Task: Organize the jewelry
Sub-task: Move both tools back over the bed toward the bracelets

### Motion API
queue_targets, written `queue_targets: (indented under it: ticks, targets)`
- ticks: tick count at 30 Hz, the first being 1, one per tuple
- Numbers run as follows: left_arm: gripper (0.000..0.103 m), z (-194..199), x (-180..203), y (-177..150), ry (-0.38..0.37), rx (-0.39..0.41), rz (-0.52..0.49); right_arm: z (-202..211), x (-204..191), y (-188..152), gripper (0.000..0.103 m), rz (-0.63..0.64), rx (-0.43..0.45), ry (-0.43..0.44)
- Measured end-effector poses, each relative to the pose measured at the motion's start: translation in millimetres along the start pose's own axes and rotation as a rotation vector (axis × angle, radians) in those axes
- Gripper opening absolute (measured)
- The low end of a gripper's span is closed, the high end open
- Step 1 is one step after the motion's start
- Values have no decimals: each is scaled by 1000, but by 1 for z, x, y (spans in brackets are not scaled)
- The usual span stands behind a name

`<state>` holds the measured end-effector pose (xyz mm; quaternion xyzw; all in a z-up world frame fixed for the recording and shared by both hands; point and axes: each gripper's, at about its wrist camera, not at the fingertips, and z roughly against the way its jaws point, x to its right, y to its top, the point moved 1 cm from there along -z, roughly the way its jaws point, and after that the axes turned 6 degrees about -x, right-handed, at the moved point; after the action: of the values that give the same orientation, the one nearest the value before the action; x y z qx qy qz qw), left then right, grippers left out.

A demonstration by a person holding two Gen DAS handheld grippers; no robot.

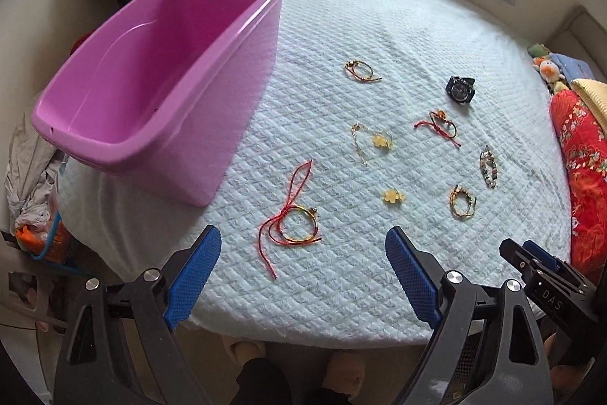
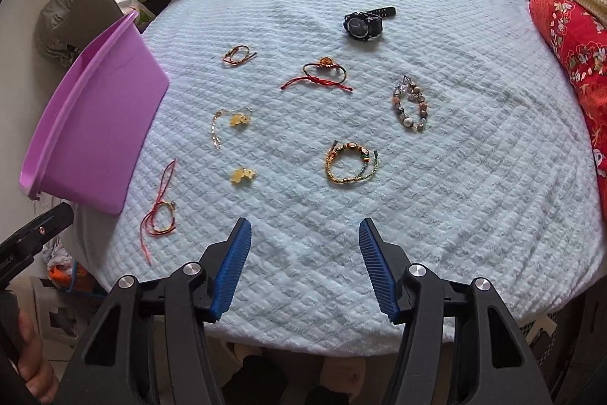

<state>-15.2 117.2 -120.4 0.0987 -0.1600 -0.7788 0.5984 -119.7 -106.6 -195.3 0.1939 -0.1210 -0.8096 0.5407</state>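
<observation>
The left gripper [image 1: 303, 276] stands wide open and empty above the near edge of the quilted blue bedspread [image 1: 379, 25]. Directly ahead of it, between the lines of its blue pads [image 1: 193, 276], lies a red-cord bracelet [image 1: 294, 222] with a gold band and long loose ends, not touched by either pad. The purple bin [image 1: 151, 63] stands on the bedspread ahead and to the left of this gripper, just beside the cord bracelet.

The right gripper [image 2: 305, 260] is partly open with nothing between its jaws, and also hangs over the near edge. Nearest ahead of it lies a gold braided bracelet [image 2: 349, 164]. A yellow flower charm [image 2: 242, 174] lies to the left of that bracelet. Farther off are a beaded bracelet [image 2: 411, 109], a red-string bracelet [image 2: 322, 74], a chain with a yellow charm [image 2: 231, 124], a small gold-and-red bracelet [image 2: 239, 55] and a black watch [image 2: 364, 21]. All pieces lie apart from one another on the bedspread. The bin interior shows no jewelry.
</observation>
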Motion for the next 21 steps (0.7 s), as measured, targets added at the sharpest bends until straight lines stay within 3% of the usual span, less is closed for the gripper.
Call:
queue_targets:
  ticks: [12, 21]
  targets:
    - [87, -88, -3, -20, 50, -2, 3, -67, 36, -2, 57, -27, 50, -10]
    - [87, -116, -7, -27, 39, 29, 32, -94, 40, 8, 57, -22, 86, 3]
